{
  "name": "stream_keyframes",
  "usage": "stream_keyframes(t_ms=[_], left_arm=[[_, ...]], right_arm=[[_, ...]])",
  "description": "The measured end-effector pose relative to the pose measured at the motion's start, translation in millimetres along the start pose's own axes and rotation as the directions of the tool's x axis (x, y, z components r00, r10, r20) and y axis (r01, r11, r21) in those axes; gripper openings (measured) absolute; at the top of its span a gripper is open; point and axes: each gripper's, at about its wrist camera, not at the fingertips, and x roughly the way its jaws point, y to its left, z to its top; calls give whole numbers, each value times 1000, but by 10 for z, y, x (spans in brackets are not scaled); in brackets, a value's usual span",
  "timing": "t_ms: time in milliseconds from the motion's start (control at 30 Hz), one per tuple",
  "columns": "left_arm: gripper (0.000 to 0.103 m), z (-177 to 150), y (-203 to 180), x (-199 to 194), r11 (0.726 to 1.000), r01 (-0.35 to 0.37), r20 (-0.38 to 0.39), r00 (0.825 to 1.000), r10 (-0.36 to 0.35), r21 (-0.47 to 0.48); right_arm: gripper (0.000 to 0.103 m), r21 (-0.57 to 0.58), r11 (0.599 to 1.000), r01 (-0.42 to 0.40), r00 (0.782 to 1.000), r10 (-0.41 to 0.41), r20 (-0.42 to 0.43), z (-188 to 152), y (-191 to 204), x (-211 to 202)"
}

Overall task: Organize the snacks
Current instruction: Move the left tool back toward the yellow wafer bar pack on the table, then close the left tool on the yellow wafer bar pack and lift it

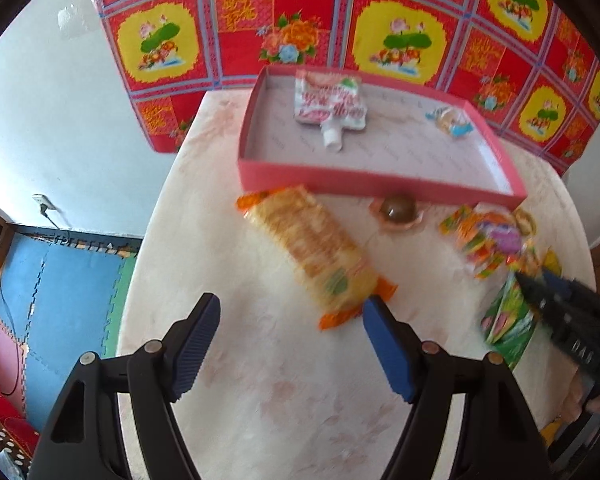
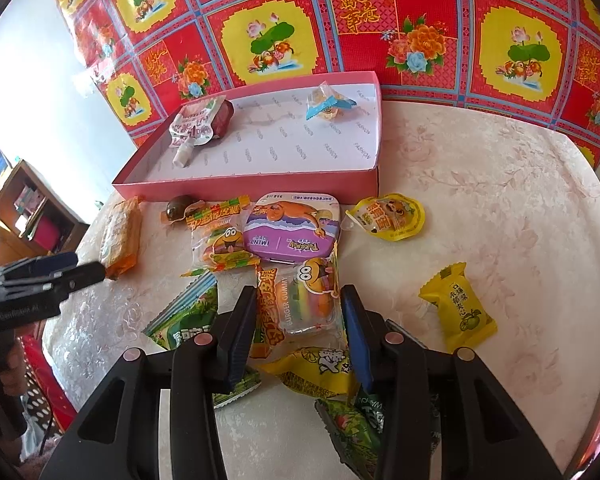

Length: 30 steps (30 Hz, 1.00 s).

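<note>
A pink shallow box [image 1: 380, 184] [image 2: 260, 188] stands at the table's far side, holding a spouted pouch [image 1: 330, 104] [image 2: 196, 126] and a small blue-wrapped candy [image 1: 450, 120] [image 2: 328, 106]. My left gripper [image 1: 292, 312] is open and empty, just short of a long yellow cracker pack [image 1: 316, 252] [image 2: 120, 236]. My right gripper [image 2: 298, 300] is open, its fingers on either side of a burger gummy pack [image 2: 300, 304] that lies on the table. A second burger gummy pack [image 2: 220, 236] and a purple mint tin [image 2: 294, 226] lie beyond it.
A brown jelly cup [image 1: 398, 210] [image 2: 180, 206], a yellow round pack [image 2: 388, 216], a yellow candy bag [image 2: 456, 308] and green packs [image 2: 184, 320] lie on the pale floral tabletop [image 1: 260, 380]. A red patterned cloth [image 2: 380, 20] hangs behind. The table edge drops off at left.
</note>
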Motion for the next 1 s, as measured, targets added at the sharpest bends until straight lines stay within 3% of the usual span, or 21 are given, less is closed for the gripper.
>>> stream_keyframes(t_ms=[233, 467, 833, 1000], left_arm=[[78, 185, -159, 161, 999, 30, 15, 999, -30, -10], [76, 196, -176, 349, 999, 3, -18, 1000, -3, -35], [72, 156, -203, 358, 999, -36, 15, 999, 36, 8], [54, 133, -184, 327, 999, -29, 33, 999, 28, 18]], right_arm=[[43, -7, 1000, 1, 1000, -1, 6, -4, 4, 4], [43, -8, 1000, -1, 1000, 1, 13, -17, 12, -3], [43, -12, 1000, 7, 1000, -7, 16, -16, 11, 2], [43, -11, 1000, 15, 1000, -14, 16, -14, 22, 5]])
